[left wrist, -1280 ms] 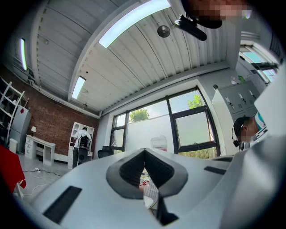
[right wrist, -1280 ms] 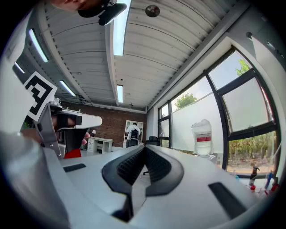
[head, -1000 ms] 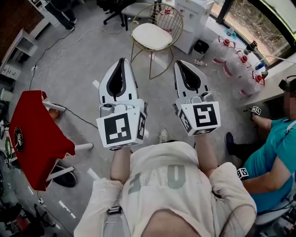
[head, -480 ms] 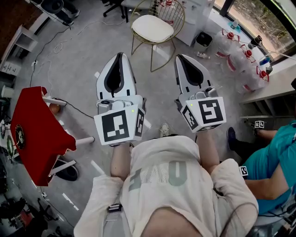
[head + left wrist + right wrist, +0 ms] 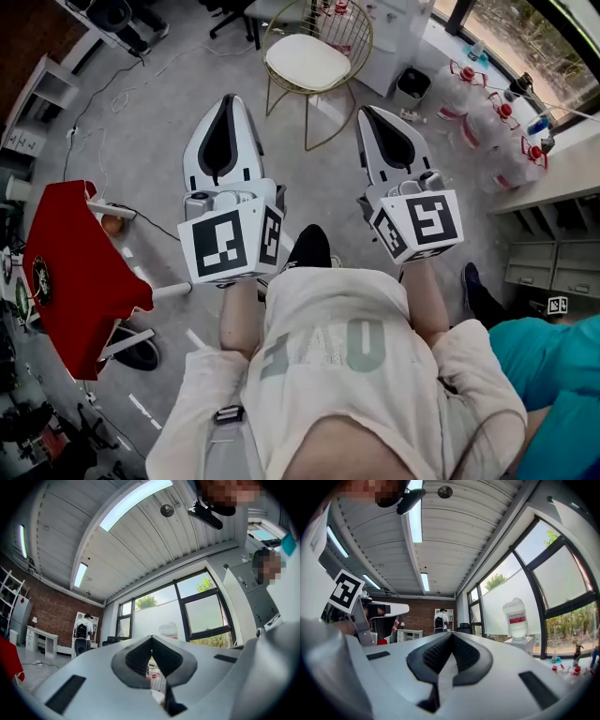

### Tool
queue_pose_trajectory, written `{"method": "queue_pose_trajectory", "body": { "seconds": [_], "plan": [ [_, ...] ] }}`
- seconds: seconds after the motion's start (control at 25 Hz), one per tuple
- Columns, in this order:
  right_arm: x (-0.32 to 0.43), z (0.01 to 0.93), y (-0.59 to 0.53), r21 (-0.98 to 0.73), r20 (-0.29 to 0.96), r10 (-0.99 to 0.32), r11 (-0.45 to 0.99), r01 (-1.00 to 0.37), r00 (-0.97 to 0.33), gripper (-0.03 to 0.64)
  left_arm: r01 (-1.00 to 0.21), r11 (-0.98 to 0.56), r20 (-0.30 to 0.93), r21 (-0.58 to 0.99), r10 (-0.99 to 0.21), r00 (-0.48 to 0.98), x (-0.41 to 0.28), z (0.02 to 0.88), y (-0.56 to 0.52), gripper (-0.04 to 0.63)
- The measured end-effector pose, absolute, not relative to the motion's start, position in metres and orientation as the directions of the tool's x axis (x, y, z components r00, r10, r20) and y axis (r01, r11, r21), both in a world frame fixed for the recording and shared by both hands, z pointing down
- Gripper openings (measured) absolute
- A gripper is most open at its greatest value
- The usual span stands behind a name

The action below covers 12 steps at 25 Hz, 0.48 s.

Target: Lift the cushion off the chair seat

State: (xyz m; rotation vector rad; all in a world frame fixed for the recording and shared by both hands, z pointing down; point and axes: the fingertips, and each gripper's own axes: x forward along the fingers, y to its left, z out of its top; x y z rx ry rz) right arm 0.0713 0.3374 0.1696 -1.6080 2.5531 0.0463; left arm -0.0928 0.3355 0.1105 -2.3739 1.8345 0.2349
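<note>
Head view: looking down over the person's pale shirt (image 5: 323,347), both claws stuck out ahead over the grey floor (image 5: 159,141).
Left gripper (image 5: 228,98): jaws together at the tips, nothing pinched. Its own view shows the tips meeting, with only a thin slot lower down.
Right gripper (image 5: 367,111): closed up tight as well and empty, same story in its own view.
Cushion (image 5: 307,61): white, lying flat on the seat of the gold wire chair (image 5: 362,36). It's up ahead of both claws and well apart from them, roughly between the lines they point along.
In the way: bare floor lies between the tips and the chair.
Underfoot: a black shoe (image 5: 307,248) pokes out between the two marker cubes (image 5: 228,246).
Left side: a red-topped table (image 5: 66,272), well off to the side of the left claw.
Right side: water jugs (image 5: 487,108) with red caps bunched by the window, plus a small black bin (image 5: 409,92) and a white cabinet (image 5: 398,33) just right of the chair.
Bottom right: someone in a teal top (image 5: 553,375), close beside the person.
Right gripper view: a water dispenser (image 5: 516,620) by the windows (image 5: 562,583), a person with a backpack (image 5: 439,620) far back at the brick wall (image 5: 417,618), and the left claw's cube at the left edge.
Left gripper view: backpack person again, and a sliver of wire chair shows through the slot.
</note>
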Motion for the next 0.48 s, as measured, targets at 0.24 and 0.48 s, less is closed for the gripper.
{"method": "queue_pose_trajectory", "body": {
  "seconds": [0.24,0.48],
  "plan": [
    [0.080,0.177,0.314,-0.052,-0.111,-0.903,0.423,-0.905,-0.416,0.015,-0.967,-0.254,-0.217,-0.018,-0.943,0.252,-0.086,0.110,0.309,0.012],
    [0.077,0.185,0.278,-0.044,-0.104,-0.912,0.402,-0.915,-0.396,0.015,-0.961,-0.278,-0.220,-0.007,-0.937,0.272,-0.091,0.119,0.262,0.012]
  ]
}}
